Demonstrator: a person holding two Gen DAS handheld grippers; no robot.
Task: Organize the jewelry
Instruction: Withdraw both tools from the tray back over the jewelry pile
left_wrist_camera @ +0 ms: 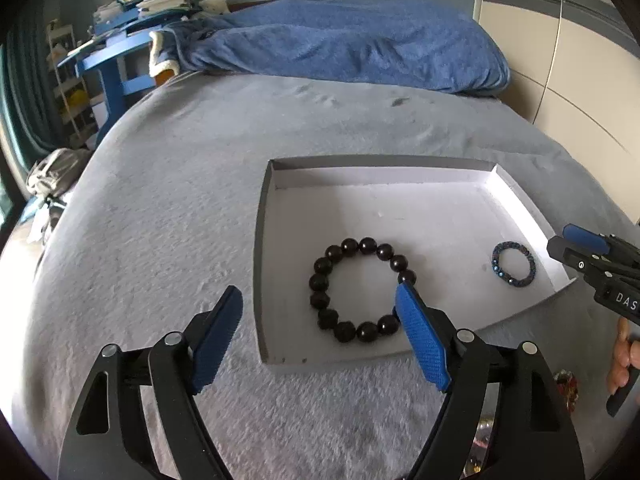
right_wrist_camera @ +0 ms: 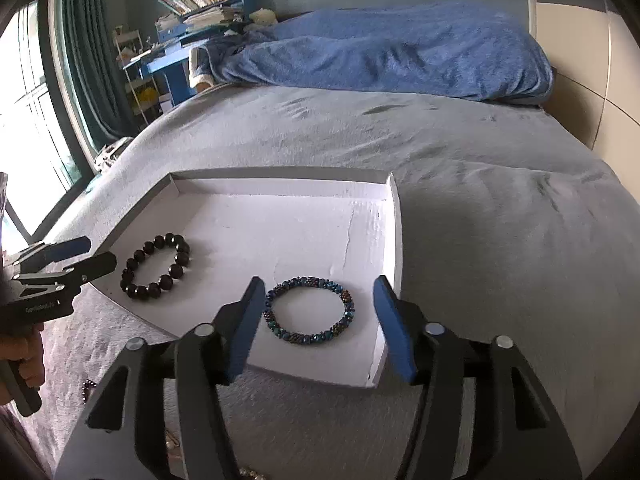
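Observation:
A shallow white cardboard tray [left_wrist_camera: 360,208] [right_wrist_camera: 280,224] lies on the grey bed. In it lie a black beaded bracelet [left_wrist_camera: 320,300] [right_wrist_camera: 138,290] and a smaller blue beaded bracelet [left_wrist_camera: 532,264] [right_wrist_camera: 348,308]. My left gripper [left_wrist_camera: 320,300] is open and empty, hovering at the tray's near left edge over the black bracelet; it also shows in the right wrist view [right_wrist_camera: 80,256]. My right gripper [right_wrist_camera: 318,292] is open and empty, its fingers either side of the blue bracelet, above it; it also shows in the left wrist view [left_wrist_camera: 576,246].
Loose jewelry lies on the bed near me: a dark beaded piece [right_wrist_camera: 88,386], pearls [right_wrist_camera: 250,472] and a reddish item [left_wrist_camera: 566,384]. A blue blanket [left_wrist_camera: 352,44] is heaped at the far end. A blue desk with books [left_wrist_camera: 132,20] stands left; a wardrobe [left_wrist_camera: 568,40] right.

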